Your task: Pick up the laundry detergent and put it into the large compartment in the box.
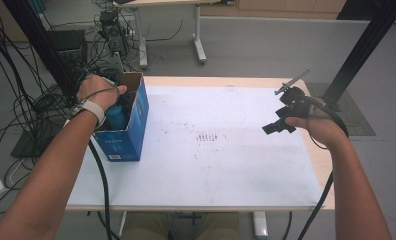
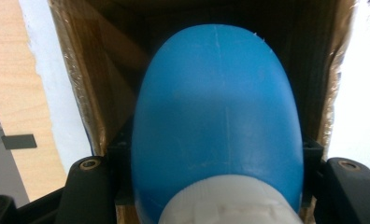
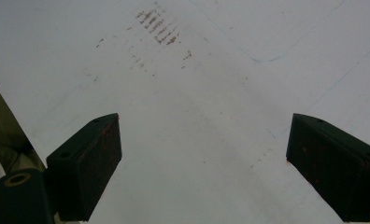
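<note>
My left gripper (image 2: 216,186) clamps the blue bottle (image 2: 216,116) near its white cap, inside the cardboard box (image 1: 136,107) at the table's left edge; smooth, likely slippery. Right gripper (image 3: 204,163) gapes empty.

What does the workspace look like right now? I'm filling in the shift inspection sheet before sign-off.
Surface: table covered by a white sheet with brownish scuff marks near the middle.
Job's things: blue bottle with a white cap, bottom-first inside the open blue carton at the left of the table.
Clutter: nothing seen.
Grippers: left gripper shut on the blue bottle inside the carton; right gripper open, holding nothing, above the sheet.
Cables: one black cable trails from each gripper over the near edge; a tangle on the floor at left.
Surroundings: grey floor, another table behind, black frame posts.
</note>
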A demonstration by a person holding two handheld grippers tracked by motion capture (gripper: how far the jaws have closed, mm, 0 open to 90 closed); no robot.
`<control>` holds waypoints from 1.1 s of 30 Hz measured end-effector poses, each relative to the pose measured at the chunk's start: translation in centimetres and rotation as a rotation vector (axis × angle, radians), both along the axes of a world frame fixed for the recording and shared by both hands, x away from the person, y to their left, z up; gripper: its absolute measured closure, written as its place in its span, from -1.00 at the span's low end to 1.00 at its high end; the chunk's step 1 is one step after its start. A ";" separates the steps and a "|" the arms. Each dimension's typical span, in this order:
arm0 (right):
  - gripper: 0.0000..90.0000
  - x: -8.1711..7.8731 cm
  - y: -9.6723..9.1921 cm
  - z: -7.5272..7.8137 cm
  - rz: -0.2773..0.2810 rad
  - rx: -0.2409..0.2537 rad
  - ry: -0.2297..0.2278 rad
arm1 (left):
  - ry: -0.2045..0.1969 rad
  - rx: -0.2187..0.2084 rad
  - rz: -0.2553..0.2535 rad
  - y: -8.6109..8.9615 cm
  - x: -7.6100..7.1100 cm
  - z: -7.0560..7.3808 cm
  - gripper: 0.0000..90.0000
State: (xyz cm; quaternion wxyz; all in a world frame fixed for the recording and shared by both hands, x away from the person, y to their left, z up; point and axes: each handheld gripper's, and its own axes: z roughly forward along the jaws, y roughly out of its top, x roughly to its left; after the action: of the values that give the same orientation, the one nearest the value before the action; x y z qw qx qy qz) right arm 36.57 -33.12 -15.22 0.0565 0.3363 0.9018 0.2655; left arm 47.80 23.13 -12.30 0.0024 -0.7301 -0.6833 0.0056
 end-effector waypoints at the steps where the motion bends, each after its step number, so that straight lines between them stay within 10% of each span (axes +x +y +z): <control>1: -0.77 0.0 0.0 0.0 0.000 0.001 0.000 | 0.001 0.000 0.001 0.0 0.0 -0.1 -0.15; 33: -0.77 0.3 0.3 -0.4 -0.001 0.003 0.011 | 0.019 0.005 -0.014 -0.1 0.2 -2.1 -0.15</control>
State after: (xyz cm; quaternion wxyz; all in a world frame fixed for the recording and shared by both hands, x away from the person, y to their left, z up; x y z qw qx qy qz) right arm 36.82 -32.78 -15.63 0.0513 0.3382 0.9015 0.2650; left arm 48.00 23.05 -14.42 0.0109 -0.7347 -0.6782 0.0107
